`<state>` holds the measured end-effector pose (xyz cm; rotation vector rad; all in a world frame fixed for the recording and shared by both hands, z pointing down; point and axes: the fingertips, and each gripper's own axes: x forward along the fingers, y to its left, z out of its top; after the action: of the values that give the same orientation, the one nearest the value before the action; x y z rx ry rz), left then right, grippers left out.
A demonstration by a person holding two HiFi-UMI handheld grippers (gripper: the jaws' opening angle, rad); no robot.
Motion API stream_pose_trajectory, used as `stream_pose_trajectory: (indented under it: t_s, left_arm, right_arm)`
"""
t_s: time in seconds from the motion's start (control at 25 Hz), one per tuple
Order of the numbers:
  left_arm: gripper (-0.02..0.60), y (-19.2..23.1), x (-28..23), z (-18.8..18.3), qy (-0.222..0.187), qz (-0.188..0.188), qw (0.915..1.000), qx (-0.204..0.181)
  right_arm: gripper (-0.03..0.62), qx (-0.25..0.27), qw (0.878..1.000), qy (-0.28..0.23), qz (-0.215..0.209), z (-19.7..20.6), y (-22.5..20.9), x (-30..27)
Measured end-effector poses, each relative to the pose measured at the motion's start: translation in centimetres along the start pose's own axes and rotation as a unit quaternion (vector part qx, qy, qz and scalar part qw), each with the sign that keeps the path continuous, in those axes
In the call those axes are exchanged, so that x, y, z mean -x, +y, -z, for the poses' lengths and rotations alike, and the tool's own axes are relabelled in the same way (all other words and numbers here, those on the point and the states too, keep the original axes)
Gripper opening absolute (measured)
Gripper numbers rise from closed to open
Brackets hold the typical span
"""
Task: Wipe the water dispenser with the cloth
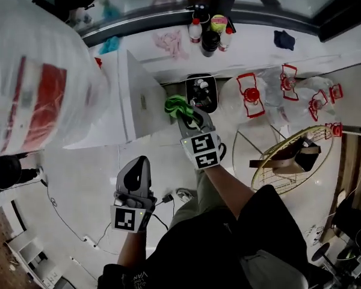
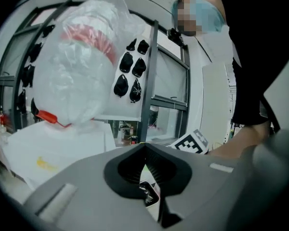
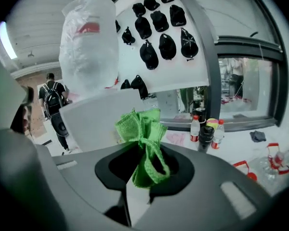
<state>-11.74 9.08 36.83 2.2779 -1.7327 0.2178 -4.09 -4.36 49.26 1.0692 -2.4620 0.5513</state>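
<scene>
The white water dispenser (image 1: 135,98) stands left of centre, its top carrying a big water bottle wrapped in clear plastic (image 1: 33,77). In the right gripper view the dispenser (image 3: 94,117) and wrapped bottle (image 3: 86,37) sit just ahead. My right gripper (image 1: 189,114) is shut on a bunched green cloth (image 1: 179,108), held close to the dispenser's right side; the cloth (image 3: 143,138) sticks up between the jaws. My left gripper (image 1: 135,176) hangs lower, away from the dispenser, jaws shut with nothing in them. The left gripper view shows the bottle (image 2: 84,57).
A black drip tray (image 1: 201,92) lies by the dispenser. Several bottles (image 1: 209,32) stand on the sill, with pink (image 1: 171,41) and dark (image 1: 284,39) rags nearby. Red-handled jugs (image 1: 251,95) and a wire rack (image 1: 289,158) are at right. Cables (image 1: 174,196) trail on the floor.
</scene>
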Motion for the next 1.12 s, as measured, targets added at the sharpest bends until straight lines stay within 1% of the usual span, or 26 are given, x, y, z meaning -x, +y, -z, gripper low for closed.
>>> stream_pose_trajectory:
  t_s: [0.16, 0.32, 0.52, 0.76, 0.92, 1.12]
  left_arm:
    - [-0.003, -0.4, 3.7, -1.6, -0.024, -0.009, 0.9997, -0.001]
    - [-0.003, -0.4, 7.5, -2.7, -0.049, -0.035, 0.9981, -0.01]
    - [-0.003, -0.3, 13.7, -2.9, -0.055, -0.072, 0.9958, -0.013]
    - [-0.003, 0.7, 20.5, -3.3, -0.072, -0.121, 0.9899, -0.014]
    - [-0.002, 0.5, 23.6, -3.5, -0.083, -0.135, 0.9872, -0.019]
    - [-0.003, -0.9, 26.1, -2.8, -0.085, -0.137, 0.9867, -0.024]
  right_arm:
    - [0.081, -0.002, 1.0, -0.024, 0.004, -1.0, 2.2, 6.1]
    - [0.083, 0.016, 0.999, -0.041, -0.014, -2.2, 5.5, 10.4]
    - [0.081, 0.032, 0.997, -0.055, -0.036, -3.1, 10.3, 15.3]
    - [0.081, 0.063, 0.994, -0.06, -0.067, -3.6, 14.8, 19.9]
    - [0.081, 0.08, 0.991, -0.064, -0.08, -3.5, 17.2, 22.3]
    - [0.081, 0.095, 0.988, -0.071, -0.096, -3.1, 19.8, 24.6]
